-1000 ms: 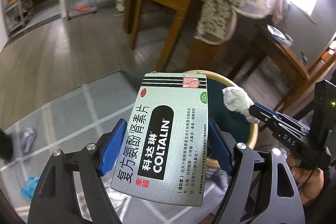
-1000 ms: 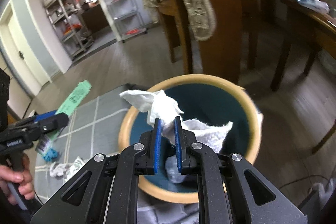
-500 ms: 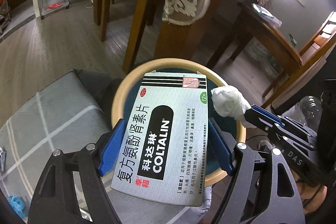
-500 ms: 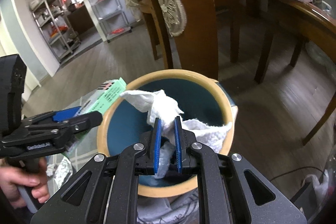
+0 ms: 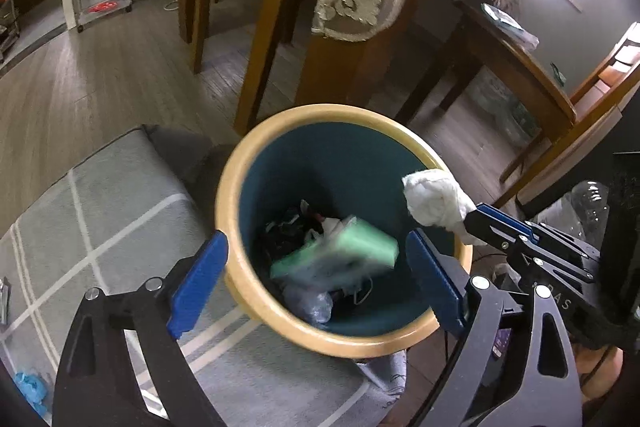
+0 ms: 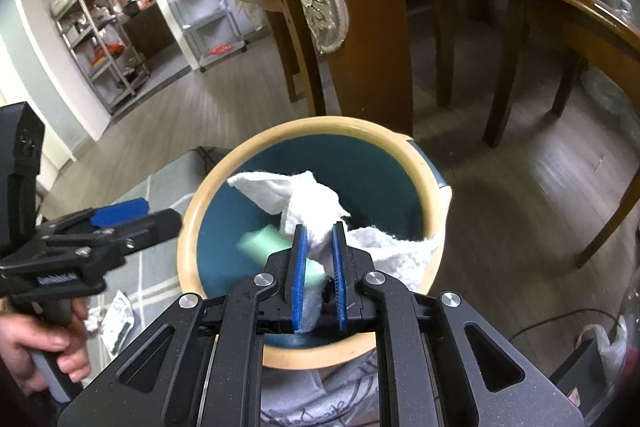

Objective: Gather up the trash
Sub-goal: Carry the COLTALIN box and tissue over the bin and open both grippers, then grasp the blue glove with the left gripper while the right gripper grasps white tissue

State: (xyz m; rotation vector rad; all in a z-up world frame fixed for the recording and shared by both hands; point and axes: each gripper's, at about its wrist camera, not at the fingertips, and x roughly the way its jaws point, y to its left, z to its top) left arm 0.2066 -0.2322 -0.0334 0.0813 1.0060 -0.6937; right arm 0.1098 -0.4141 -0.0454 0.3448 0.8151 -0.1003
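A round bin with a tan rim (image 5: 256, 155) and a dark teal inside stands on the floor, also in the right wrist view (image 6: 188, 227). The green medicine box (image 5: 340, 255) is blurred inside the bin, falling onto the trash there; it also shows in the right wrist view (image 6: 260, 241). My left gripper (image 5: 316, 283) is open and empty over the bin's near rim. My right gripper (image 6: 319, 247) is shut on a white crumpled tissue (image 6: 316, 203) over the bin's right side; the tissue also shows in the left wrist view (image 5: 434, 201).
A grey checked rug (image 5: 100, 211) lies left of the bin, with blue scrap (image 5: 30, 387) and a white wrapper (image 6: 116, 319) on it. Wooden chair and table legs (image 5: 264, 27) stand behind the bin. A clear plastic bottle (image 5: 588, 203) is at right.
My left gripper opened and let go of the medicine box, which has dropped into the bin. My right gripper still holds the tissue over the bin.
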